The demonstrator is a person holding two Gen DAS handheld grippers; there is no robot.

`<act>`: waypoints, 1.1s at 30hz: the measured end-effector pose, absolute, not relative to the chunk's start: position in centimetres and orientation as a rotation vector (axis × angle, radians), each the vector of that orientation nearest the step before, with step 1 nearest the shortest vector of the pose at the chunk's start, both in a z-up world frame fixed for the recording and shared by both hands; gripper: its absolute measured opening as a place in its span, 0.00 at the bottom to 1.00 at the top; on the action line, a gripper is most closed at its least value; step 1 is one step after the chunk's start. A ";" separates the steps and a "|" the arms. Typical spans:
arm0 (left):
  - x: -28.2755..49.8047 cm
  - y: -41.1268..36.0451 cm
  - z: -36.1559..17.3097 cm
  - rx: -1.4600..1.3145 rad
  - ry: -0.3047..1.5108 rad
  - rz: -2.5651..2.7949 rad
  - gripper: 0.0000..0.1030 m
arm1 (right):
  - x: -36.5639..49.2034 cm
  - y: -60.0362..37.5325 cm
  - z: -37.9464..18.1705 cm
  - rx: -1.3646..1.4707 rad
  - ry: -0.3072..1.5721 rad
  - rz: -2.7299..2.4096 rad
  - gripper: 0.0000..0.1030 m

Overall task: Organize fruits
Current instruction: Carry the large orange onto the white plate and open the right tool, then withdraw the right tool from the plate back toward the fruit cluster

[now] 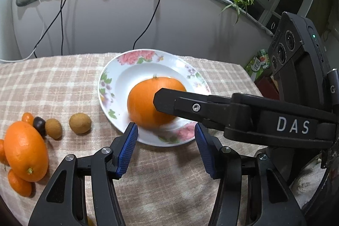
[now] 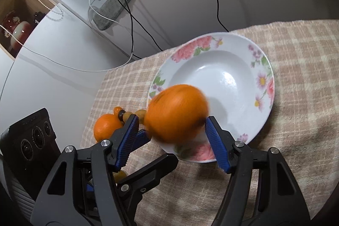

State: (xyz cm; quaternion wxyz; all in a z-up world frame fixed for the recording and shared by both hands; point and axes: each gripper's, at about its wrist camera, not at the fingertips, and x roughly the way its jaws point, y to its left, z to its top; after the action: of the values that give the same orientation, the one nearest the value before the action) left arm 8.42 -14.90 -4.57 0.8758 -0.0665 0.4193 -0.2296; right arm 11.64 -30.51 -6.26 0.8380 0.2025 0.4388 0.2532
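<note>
Right wrist view: a blurred orange (image 2: 177,112) sits mid-frame over the near rim of the floral plate (image 2: 261,60), between the right gripper (image 2: 171,130)'s spread fingers, untouched; the left gripper (image 1: 166,137) gapes empty, lower centre

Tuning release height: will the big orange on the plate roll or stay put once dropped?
Probably rolls a bit: the big orange is round, smooth-skinned and motion-blurred between the open right gripper's fingers. The floral plate is glossy but dished, so it likely settles toward the centre. The rind looks firm, so bruising seems unlikely.
</note>
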 end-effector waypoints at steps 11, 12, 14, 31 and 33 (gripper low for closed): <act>8.0 -13.7 -4.6 -0.148 0.878 -0.452 0.52 | 11.0 -30.6 -4.6 0.351 0.873 0.474 0.67; 8.0 -13.6 -4.6 -0.149 0.878 -0.450 0.52 | 11.0 -30.6 -4.5 0.346 0.871 0.472 0.67; 7.7 -13.3 -4.5 -0.149 0.876 -0.445 0.52 | 10.7 -30.5 -4.3 0.329 0.865 0.463 0.67; 5.1 -9.6 -3.2 -0.151 0.829 -0.368 0.57 | 7.3 -27.0 -0.8 0.087 0.726 0.345 0.83; 4.8 -9.1 -3.1 -0.144 0.823 -0.354 0.57 | 7.0 -26.5 -0.5 0.065 0.713 0.339 0.83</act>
State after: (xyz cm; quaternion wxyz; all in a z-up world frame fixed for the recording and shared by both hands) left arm 4.84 -9.11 -3.07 0.8989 -0.0694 0.3975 -0.1710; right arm 6.98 -26.51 -0.48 0.9225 0.0314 0.3473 0.1653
